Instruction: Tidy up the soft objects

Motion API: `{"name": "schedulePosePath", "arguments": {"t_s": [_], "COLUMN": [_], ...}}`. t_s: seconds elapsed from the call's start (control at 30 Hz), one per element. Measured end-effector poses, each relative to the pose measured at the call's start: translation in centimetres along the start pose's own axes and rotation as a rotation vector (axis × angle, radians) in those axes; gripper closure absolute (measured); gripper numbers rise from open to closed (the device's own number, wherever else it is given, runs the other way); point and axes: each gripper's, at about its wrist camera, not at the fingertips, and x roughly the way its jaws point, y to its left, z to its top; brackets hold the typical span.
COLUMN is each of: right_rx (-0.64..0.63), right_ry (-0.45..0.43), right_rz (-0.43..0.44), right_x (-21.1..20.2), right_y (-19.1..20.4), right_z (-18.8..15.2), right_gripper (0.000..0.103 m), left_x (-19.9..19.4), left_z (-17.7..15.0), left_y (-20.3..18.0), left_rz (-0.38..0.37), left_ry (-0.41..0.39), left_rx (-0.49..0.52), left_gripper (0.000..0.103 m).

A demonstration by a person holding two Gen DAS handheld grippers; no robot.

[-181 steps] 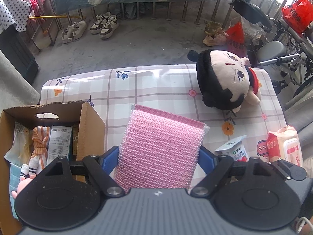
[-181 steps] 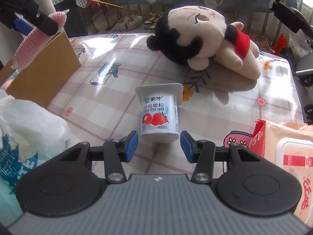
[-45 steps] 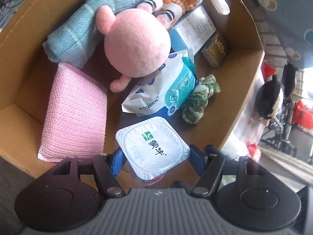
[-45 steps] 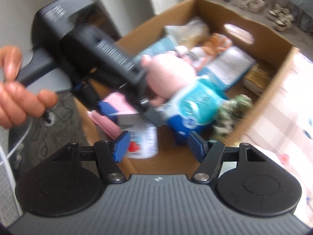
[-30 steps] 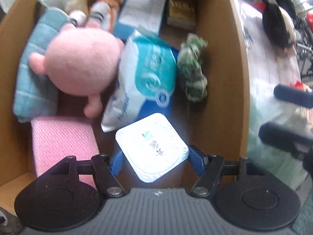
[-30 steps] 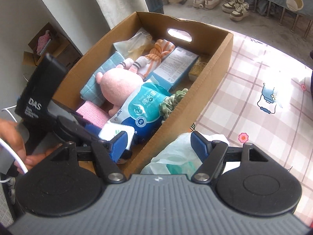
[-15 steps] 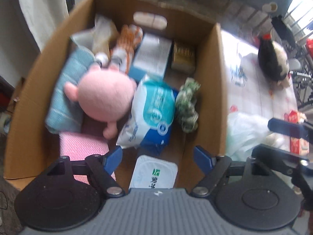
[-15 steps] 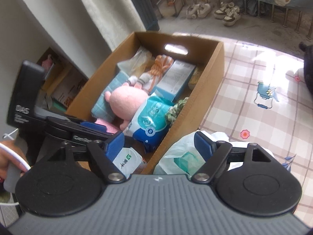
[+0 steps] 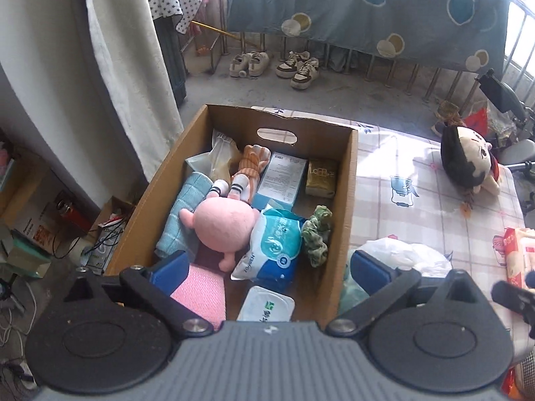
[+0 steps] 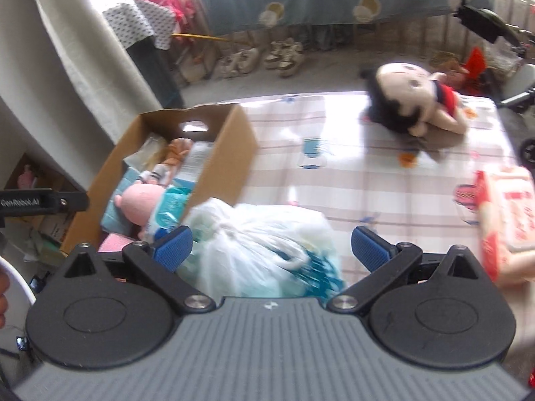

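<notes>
With both tongs, left tongs (image 9: 265,272) and right tongs (image 10: 271,245), opening and empty, the white plastic bag (image 10: 264,244) near the cardboard box (image 9: 349,180) should be pinched at its bunched top.

The left claw (image 9: 267,272) hangs over the near end of the cardboard box (image 9: 349,200), its jaws opening with nothing pressed between them. Below lies a yogurt cup (image 9: 265,304), foil lid up, beside a pink cloth (image 9: 200,292). Farther in sit a pink plush toy (image 9: 225,222), a tissue pack (image 9: 276,244) and a green scrunchie (image 9: 316,234). On the counter (image 9: 418,200) (checked cloth) lies a black-haired doll (image 9: 468,160).
</notes>
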Motion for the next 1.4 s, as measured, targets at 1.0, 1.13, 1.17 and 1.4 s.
{"name": "schedulePosePath", "arguments": {"t_s": [1.0,1.13,1.17,1.4], "right_rx": [0.121,0.127,0.127,0.105], "right_ry": [0.106,0.120,0.122,0.138], "right_rz": [-0.329,-0.344,-0.346,-0.353], "right_x": [-6.0,-5.8,-5.7,-5.1], "right_y": [-0.2,0.8,1.1,2.3], "right_z": [-2.3,-2.3,-2.3,-1.9], "right_gripper": [0.001,0.001,0.001,0.001], "left_x": [-1.0,-0.7,-0.7,-0.5], "left_z": [-1.7,-2.1,-2.2,-2.7], "left_y": [-5.6,-4.2,-3.8,-2.0], "left_rz": [-0.019,-0.022,-0.020,0.004], "left_ry": [0.145,0.182,0.184,0.213], "left_rx": [0.104,0.090,0.089,0.088], "left_gripper": [0.000,0.000,0.000,0.000]}}
